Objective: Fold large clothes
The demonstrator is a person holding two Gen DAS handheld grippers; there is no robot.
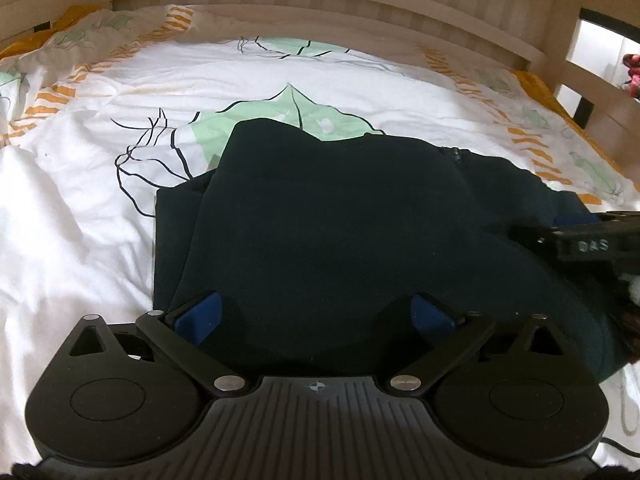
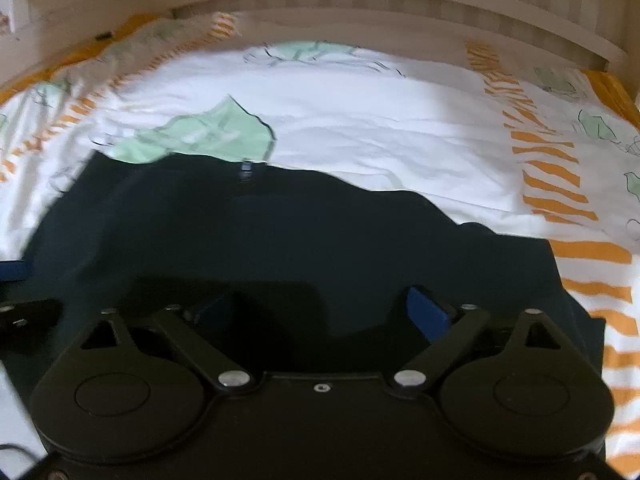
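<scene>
Dark garment (image 1: 340,216) lies part-folded on the bed (image 1: 80,208), both hand-held grippers, left (image 1: 316,316) and right (image 2: 320,312), gaping empty over its near edge; looks soft, floppy, so I'd pinch the corners.

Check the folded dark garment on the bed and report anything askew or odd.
The dark garment is unevenly folded: a lower layer juts out along its left edge, and the far edge runs humped rather than straight. The bedsheet is wrinkled. No damage visible.

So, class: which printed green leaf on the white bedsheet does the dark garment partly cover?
The large central green leaf; the dark navy folded garment overlaps its lower edge. The other leaf lies uncovered near the headboard.
</scene>
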